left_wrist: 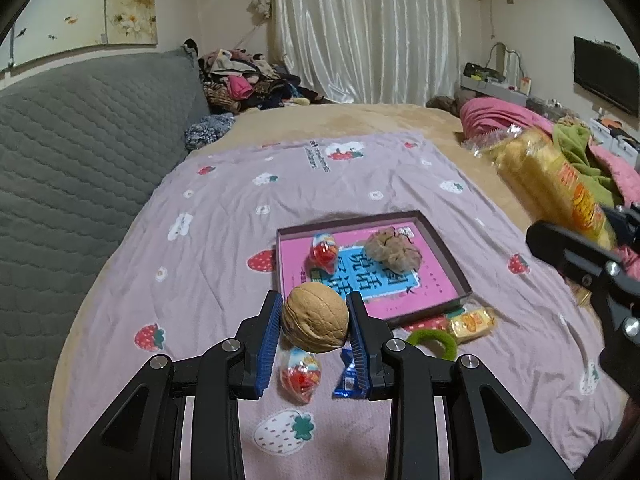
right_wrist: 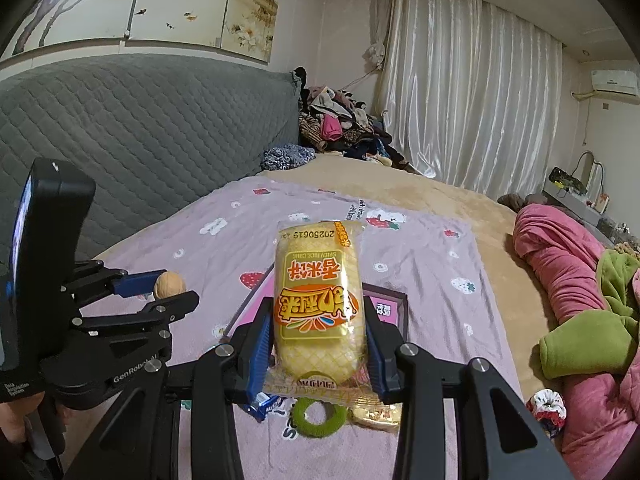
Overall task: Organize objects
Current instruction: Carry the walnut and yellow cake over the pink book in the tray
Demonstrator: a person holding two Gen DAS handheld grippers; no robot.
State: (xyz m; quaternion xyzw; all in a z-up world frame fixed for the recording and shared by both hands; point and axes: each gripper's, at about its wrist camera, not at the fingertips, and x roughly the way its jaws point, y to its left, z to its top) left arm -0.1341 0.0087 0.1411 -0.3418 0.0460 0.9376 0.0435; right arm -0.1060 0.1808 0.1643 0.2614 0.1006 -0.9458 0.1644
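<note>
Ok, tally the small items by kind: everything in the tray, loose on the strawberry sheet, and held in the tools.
Walnut, in the left tool: 1
Yellow rice cracker packs, large in the right tool, small on the sheet: 2
Red-and-clear candy packets: 2
Blue wrapper: 1
Green ring: 1
Brown netted bundle in the tray: 1
Total: 8

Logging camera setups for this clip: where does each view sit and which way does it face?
Left wrist: on the left gripper, facing down the bed at the walnut it holds and the tray.
Right wrist: on the right gripper, holding the rice cracker pack; a hand shows.
Shared: walnut, pack, green ring, curtains.
</note>
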